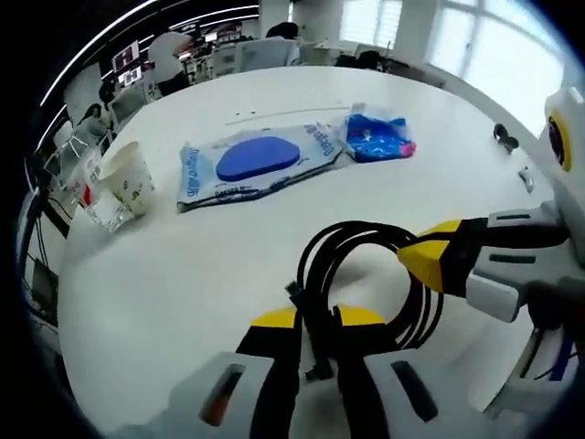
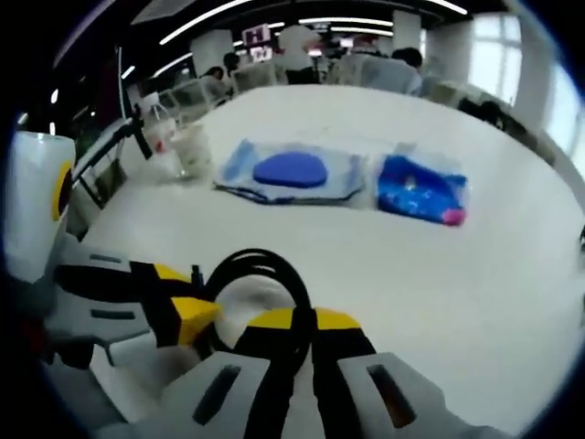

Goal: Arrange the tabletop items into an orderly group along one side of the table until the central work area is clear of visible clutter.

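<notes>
A coiled black cable [image 1: 352, 234] lies on the white round table [image 1: 183, 274] close in front of me. My left gripper [image 1: 317, 320] is shut on the near side of the coil, which runs between its yellow-tipped jaws. My right gripper [image 1: 437, 261] comes in from the right and pinches the coil's right side. In the right gripper view the cable [image 2: 259, 262] loops up from my right gripper [image 2: 303, 322], which is shut on it. My left gripper [image 2: 186, 302] holds the coil's left side.
Further back lie a flat clear pack with a blue oval [image 1: 260, 160] [image 2: 291, 172] and a small blue packet [image 1: 379, 137] [image 2: 420, 190]. A paper cup [image 1: 128, 178] [image 2: 194, 151] and a clear glass [image 1: 96, 199] stand by the left edge. Small dark bits [image 1: 505, 137] lie right.
</notes>
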